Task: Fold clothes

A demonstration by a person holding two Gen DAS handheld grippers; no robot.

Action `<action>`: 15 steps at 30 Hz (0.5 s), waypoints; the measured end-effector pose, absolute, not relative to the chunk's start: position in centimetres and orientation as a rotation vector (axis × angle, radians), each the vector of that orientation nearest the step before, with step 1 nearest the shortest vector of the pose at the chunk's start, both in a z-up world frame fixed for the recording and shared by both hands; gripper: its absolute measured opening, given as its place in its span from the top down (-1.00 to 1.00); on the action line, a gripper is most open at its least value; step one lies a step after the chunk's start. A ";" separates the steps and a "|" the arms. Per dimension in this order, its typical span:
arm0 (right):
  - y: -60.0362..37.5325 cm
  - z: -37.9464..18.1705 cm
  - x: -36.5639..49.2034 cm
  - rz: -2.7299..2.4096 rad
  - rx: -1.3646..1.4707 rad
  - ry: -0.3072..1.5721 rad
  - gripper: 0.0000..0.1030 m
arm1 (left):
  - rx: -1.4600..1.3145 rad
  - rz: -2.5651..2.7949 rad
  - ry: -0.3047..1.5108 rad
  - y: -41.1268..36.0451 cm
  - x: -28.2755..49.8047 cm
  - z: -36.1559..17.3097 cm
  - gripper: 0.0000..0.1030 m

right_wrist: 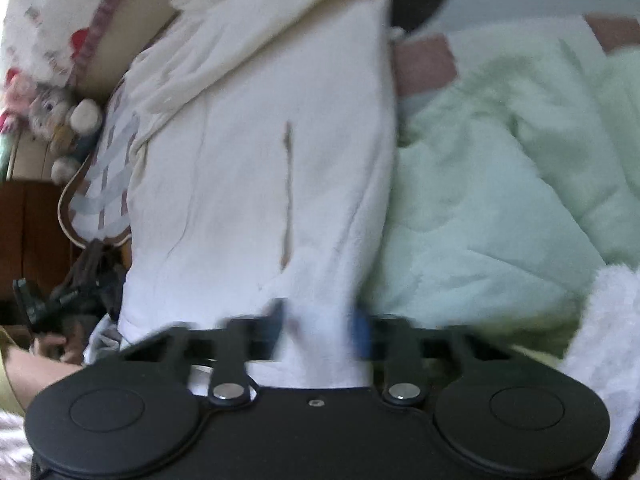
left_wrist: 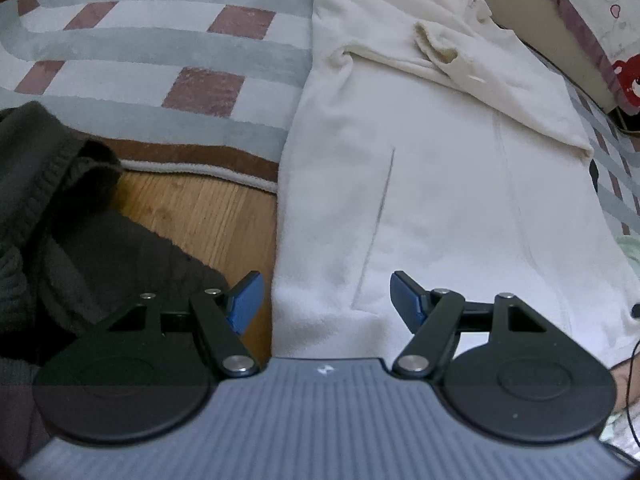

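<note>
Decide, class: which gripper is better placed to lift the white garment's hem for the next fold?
Probably the right gripper: its blue pads already pinch the white garment at its near hem. The left gripper hangs open over the same hem, gripping nothing.

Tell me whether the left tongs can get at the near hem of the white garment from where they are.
Probably yes. The left tongs hang open right above the white garment near its hem, with nothing between. The dark clothing lies off to the side.

A checked rug (left_wrist: pixel 160 52) on the wooden floor (left_wrist: pixel 208 216) carries the white garment (left_wrist: pixel 440 200), dark clothing (left_wrist: pixel 60 220) near-left.
</note>
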State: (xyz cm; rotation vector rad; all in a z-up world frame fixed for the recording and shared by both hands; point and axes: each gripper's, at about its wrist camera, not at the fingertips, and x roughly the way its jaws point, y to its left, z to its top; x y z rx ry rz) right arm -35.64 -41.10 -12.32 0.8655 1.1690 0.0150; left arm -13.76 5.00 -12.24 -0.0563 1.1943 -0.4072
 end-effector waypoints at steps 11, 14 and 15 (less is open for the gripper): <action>-42.9 -9.4 -31.5 0.161 0.938 0.779 0.76 | -0.238 -0.430 1.219 7.9 -12.4 -13.7 -0.38; -43.4 -9.2 -30.3 0.179 0.945 0.739 0.76 | -0.259 -0.424 1.245 8.4 -12.9 -14.2 -0.38; -43.6 -9.2 -30.1 0.183 0.944 0.737 0.76 | -0.270 -0.421 1.253 8.6 -13.2 -14.3 -0.38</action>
